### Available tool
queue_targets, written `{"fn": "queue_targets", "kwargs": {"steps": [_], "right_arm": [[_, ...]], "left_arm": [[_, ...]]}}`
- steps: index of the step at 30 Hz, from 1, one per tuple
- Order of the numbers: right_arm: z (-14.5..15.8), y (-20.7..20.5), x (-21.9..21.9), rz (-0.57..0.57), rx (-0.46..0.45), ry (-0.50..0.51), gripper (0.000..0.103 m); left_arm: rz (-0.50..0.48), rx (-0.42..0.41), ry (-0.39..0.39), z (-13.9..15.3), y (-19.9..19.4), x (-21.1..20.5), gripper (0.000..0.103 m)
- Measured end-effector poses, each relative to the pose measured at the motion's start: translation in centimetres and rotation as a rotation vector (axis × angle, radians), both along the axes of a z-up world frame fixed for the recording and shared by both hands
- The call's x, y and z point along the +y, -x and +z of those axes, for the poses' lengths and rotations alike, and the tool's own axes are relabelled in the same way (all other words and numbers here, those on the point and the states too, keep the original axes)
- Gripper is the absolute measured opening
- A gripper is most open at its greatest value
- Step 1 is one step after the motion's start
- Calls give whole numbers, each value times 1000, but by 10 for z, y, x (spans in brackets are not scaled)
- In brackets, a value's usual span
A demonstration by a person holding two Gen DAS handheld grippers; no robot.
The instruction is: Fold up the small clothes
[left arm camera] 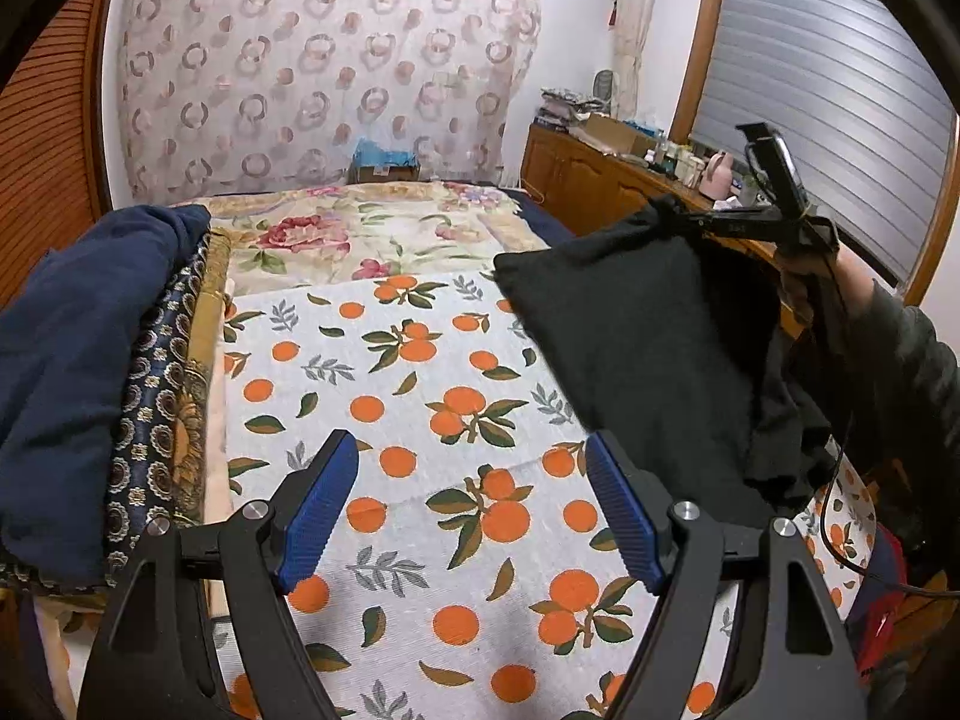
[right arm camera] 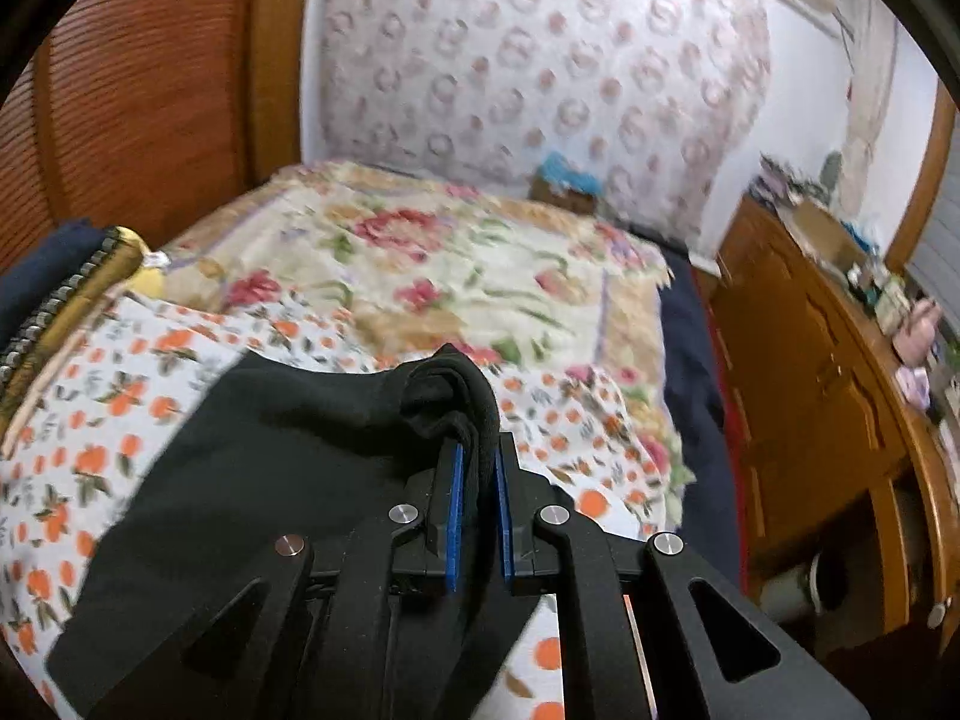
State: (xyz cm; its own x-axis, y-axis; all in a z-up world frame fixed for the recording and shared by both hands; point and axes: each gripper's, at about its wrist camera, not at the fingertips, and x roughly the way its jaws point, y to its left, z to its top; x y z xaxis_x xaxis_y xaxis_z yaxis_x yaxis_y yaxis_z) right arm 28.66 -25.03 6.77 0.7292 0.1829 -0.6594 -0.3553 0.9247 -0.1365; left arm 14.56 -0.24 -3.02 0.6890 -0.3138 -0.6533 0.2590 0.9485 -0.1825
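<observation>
A black garment hangs in the air over the right side of the orange-print cloth on the bed. My right gripper is shut on a bunched edge of the black garment, which drapes down to the left below it. In the left wrist view the right gripper shows at the upper right, pinching the garment's top corner. My left gripper is open and empty, low over the orange-print cloth, with the garment just to its right.
A dark blue garment lies piled on a patterned cushion at the left. A floral blanket covers the bed beyond the cloth. A wooden cabinet with clutter stands to the right of the bed.
</observation>
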Motion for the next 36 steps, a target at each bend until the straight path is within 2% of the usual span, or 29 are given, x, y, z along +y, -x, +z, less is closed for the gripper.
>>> {"fn": "queue_targets", "kwargs": {"steps": [2,3,4,5,6,9,13,17,19,21,22,32,36], "right_arm": [[-9,-16,-4,-34,47,-15,9],[-12,-20,-6,-58,50,-11,14],[-13,-24,-6,-78,49,0,18],[-14,-27,-4,-96,45,8,29],[-14,-28,-4,-107,42,3,36],[-7,-24,-2,-106,40,-35,36],[5,10,-5,-66,10,-94,36],[-1,51,-6,-20,-9,-110,36],[-4,71,-4,8,-16,-111,41],[-7,91,-1,44,-27,-118,56],[-10,99,0,50,-31,-122,57],[-25,157,-19,59,17,-144,57],[-19,170,-19,76,21,-162,57]], "left_arm": [[-3,9,-2,-2,-1,-2,79],[-5,12,-5,-3,-2,-4,79],[-6,14,-7,-3,-2,-5,79],[-9,18,-10,-4,-2,-7,79],[-11,21,-13,-4,-2,-9,79],[-19,26,-16,-6,-4,-14,79],[-30,35,-11,-9,-6,-23,79],[-51,34,-14,-10,-3,-35,79],[-60,30,-15,-9,0,-41,79],[-67,24,-12,-6,5,-46,79],[-71,21,-11,-5,7,-49,79],[-115,-21,-33,13,38,-78,79],[-121,-22,-33,13,45,-83,79]]}}
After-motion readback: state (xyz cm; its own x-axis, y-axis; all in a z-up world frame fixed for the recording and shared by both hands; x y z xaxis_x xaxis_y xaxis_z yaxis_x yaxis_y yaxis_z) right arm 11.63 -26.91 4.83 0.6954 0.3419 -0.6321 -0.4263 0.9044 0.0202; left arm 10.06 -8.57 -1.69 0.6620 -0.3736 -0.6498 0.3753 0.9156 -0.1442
